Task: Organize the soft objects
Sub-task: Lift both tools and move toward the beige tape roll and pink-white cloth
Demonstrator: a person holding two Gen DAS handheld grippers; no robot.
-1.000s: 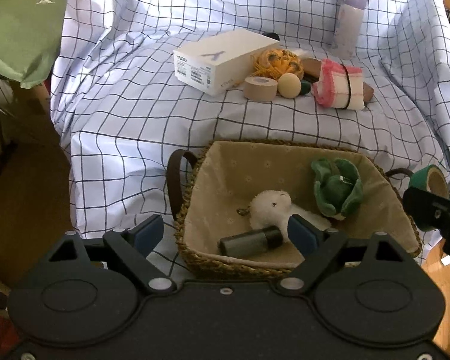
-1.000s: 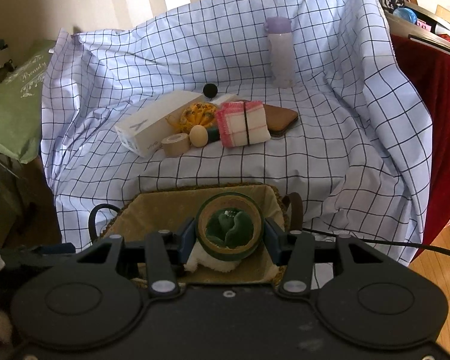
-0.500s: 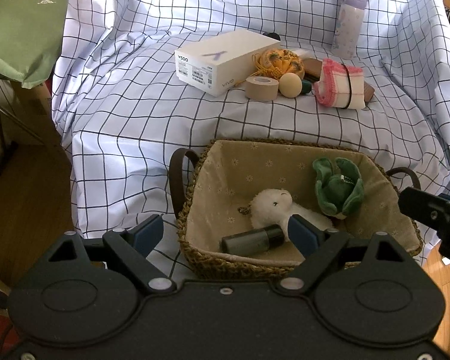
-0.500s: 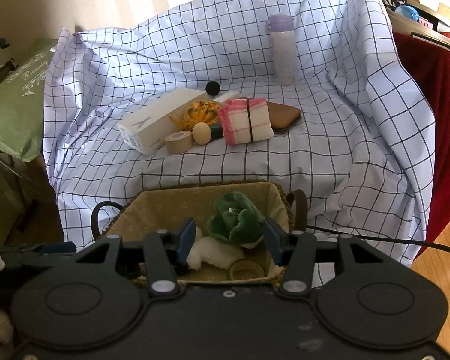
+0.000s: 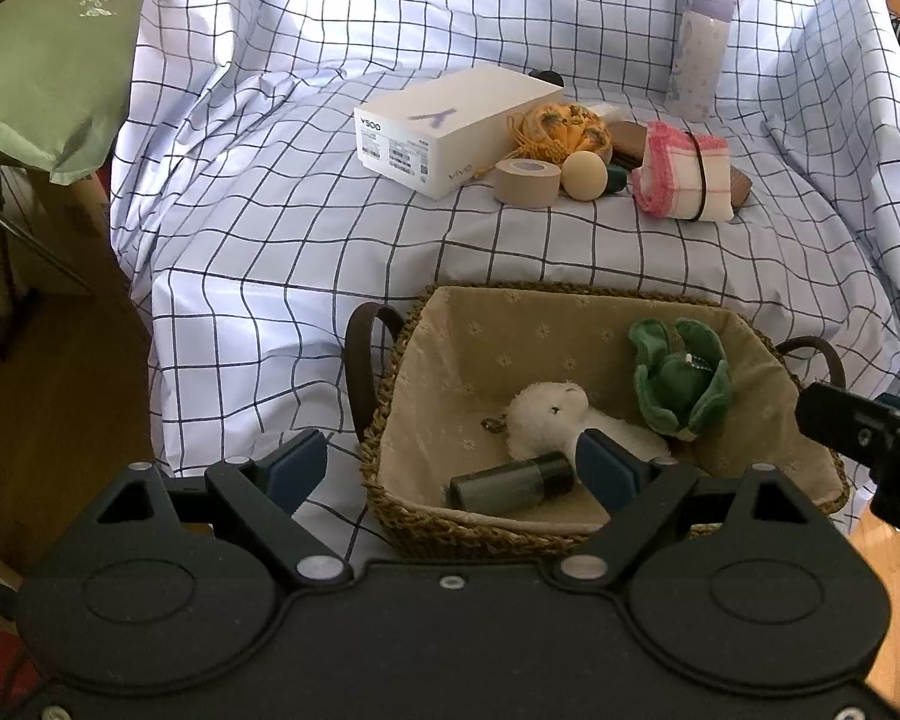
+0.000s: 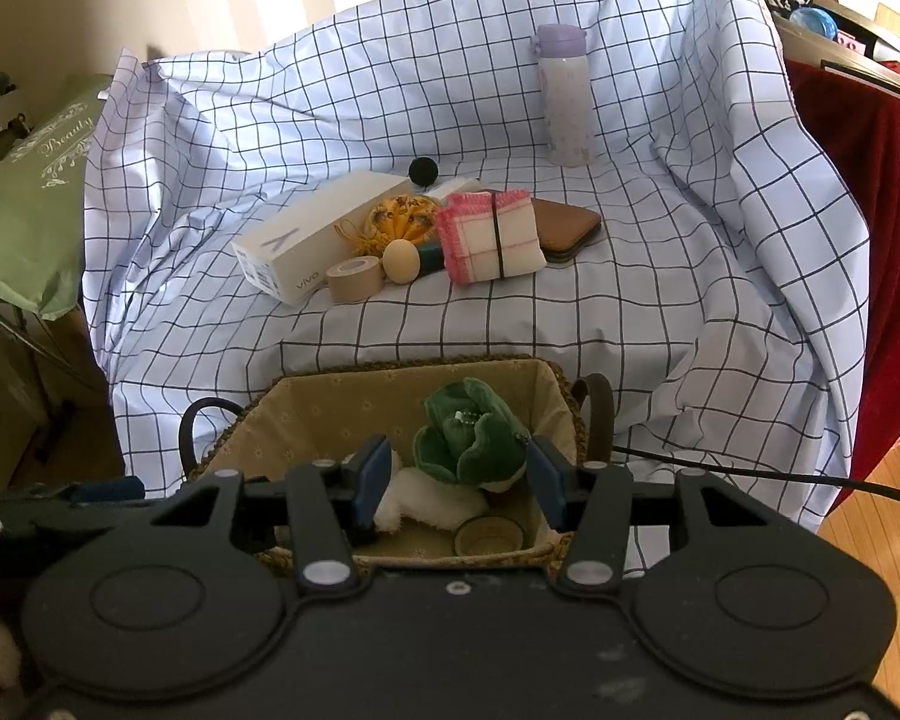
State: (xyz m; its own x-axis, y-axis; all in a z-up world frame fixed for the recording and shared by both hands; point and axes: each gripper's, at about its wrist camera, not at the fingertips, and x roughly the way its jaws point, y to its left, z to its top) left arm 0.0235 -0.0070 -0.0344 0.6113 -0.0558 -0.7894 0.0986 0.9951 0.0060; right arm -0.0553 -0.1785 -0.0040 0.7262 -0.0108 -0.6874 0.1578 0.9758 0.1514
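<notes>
Left claw: released, empty, at basket's near-left rim.
Right claw: released, empty, above basket.
Wicker basket: near; holds white plush lamb, green plush cabbage, green tape roll, dark cylinder.
Far: folded pink-edged cloth, yellow pouch.

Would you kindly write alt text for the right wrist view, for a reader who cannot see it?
The right gripper hangs open and empty over a lined wicker basket holding a green plush cabbage, a white plush toy and a green tape roll. Behind, on the checked cloth, lie a white carton, a pink-edged folded cloth and a lilac bottle.
</notes>
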